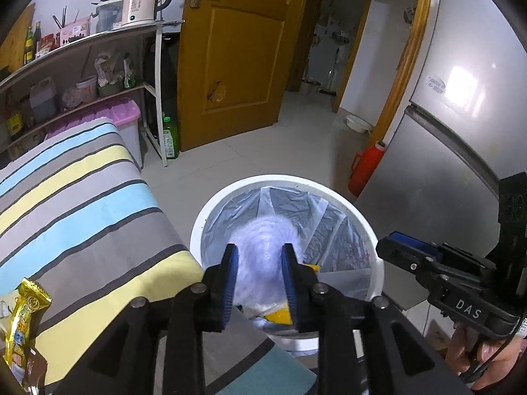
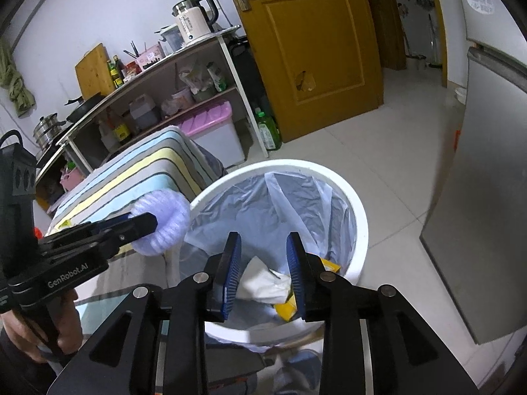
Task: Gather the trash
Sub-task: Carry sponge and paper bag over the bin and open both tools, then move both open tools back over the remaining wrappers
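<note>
Both grippers hang over the white bin (image 2: 357, 217) at lower centre: left gripper (image 1: 260, 276), jaws narrowly parted around a blurred lilac plastic wad (image 1: 263, 247) (contact unclear); right gripper (image 2: 263, 265) narrowly parted, empty.

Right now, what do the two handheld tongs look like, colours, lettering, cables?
Both are matte black frames with silver pivot bolts and ribbed blue pads. The left tongs carry "GenRobot.AI" in white along the side, seen from the right camera. The right tongs show white "DAS" lettering in the left view, with a thin black cable by the pistol-style handle. No sleeves are visible.
</note>
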Available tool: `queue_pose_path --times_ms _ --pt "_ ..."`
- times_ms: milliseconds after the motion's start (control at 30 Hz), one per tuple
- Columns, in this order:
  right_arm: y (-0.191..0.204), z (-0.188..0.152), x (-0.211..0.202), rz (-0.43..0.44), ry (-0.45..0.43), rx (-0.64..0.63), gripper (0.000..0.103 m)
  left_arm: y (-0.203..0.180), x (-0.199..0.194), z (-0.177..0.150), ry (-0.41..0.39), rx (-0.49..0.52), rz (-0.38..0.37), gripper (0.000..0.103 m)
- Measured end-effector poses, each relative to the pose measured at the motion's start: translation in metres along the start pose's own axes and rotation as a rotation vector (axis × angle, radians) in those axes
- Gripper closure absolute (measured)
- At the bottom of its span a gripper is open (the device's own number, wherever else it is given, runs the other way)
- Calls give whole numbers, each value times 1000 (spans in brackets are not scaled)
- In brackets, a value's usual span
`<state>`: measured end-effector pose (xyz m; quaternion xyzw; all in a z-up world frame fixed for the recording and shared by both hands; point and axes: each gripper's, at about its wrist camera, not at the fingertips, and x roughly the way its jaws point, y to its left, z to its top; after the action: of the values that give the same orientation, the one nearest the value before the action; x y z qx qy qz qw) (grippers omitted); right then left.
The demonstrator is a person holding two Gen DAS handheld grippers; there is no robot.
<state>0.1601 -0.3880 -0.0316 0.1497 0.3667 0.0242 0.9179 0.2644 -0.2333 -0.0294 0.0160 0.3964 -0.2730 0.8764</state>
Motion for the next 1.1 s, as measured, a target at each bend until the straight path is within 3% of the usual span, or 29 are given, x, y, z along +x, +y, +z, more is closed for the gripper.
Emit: queue_pose_path --times_ms 100,300,667,1100 --pt "5 1 -9 4 -17 -9 73 -1 -8 -1 -15 -1 -6 65" --pt "17 2 -26 17 -46 -26 72 1 -36 -5 -57 -19 8 64" --pt "73 -5 -56 101 -103 -120 72 24 -120 -30 -180 -85 140 64" --pt "147 -29 -68 200 -105 -251 72 50 -201 -68 -269 -135 271 64"
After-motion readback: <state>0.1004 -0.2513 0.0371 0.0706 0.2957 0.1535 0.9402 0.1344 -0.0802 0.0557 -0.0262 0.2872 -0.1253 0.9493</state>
